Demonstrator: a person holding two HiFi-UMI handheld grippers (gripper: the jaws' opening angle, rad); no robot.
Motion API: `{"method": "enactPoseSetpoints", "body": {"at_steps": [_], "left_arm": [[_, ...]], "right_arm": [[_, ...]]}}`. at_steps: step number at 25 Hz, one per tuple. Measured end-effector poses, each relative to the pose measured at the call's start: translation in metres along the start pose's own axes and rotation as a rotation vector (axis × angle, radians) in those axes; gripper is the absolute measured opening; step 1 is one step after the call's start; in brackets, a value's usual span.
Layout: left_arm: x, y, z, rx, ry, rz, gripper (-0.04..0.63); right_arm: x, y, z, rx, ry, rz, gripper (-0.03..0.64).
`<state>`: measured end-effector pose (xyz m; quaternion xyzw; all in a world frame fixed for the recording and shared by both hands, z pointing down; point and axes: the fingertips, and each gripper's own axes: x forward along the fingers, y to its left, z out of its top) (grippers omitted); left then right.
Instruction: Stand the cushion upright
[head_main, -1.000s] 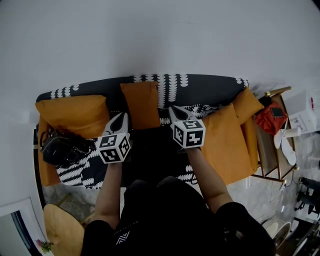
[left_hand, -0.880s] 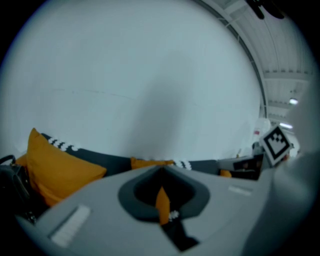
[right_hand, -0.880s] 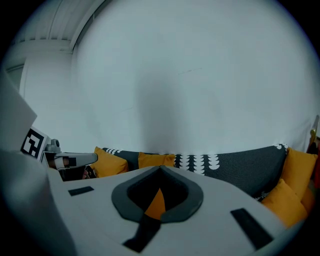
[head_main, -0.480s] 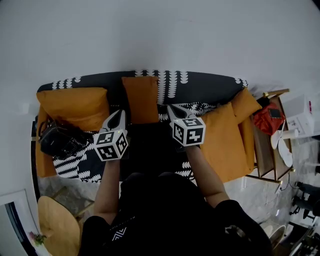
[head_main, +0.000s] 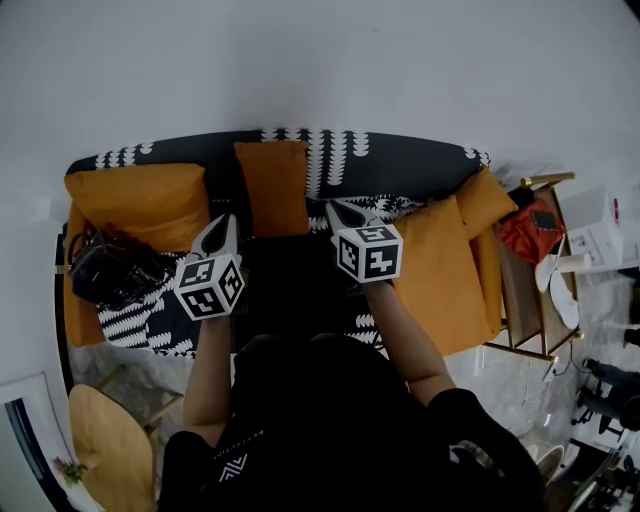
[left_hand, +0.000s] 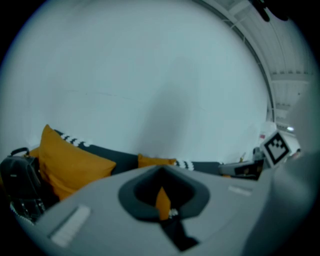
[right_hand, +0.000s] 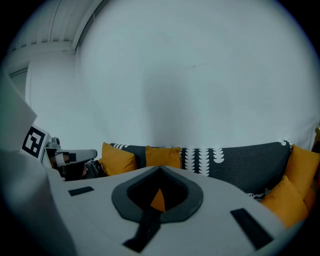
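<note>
A small orange cushion stands upright against the patterned backrest of the dark sofa. Both grippers hover over the seat in front of it and touch nothing. My left gripper is shut and empty, just below and left of the cushion. The right gripper is also shut and empty, to the cushion's right. In the left gripper view the cushion shows beyond the closed jaws of the left gripper. From the right gripper, the cushion appears leaning on the backrest.
A large orange cushion and a black bag fill the sofa's left end. More orange cushions cover the right end. A side table with a red item stands right of the sofa. A round wooden top is at lower left.
The left gripper has drawn back a little from the small cushion, toward the left. The cushion stays upright against the backrest. The right gripper has hardly moved.
</note>
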<state>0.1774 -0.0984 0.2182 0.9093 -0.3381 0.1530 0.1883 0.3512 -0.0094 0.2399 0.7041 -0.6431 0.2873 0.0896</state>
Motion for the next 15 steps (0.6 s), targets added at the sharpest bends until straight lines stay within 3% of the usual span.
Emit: {"method": "enactPoseSetpoints", "body": {"at_steps": [15], "left_arm": [[-0.0026,0.0046,-0.0028,-0.038,-0.004,0.024,0.011]], "right_arm": [[-0.0038,-0.0013,-0.0038,0.025,0.001,0.018,-0.006]]}}
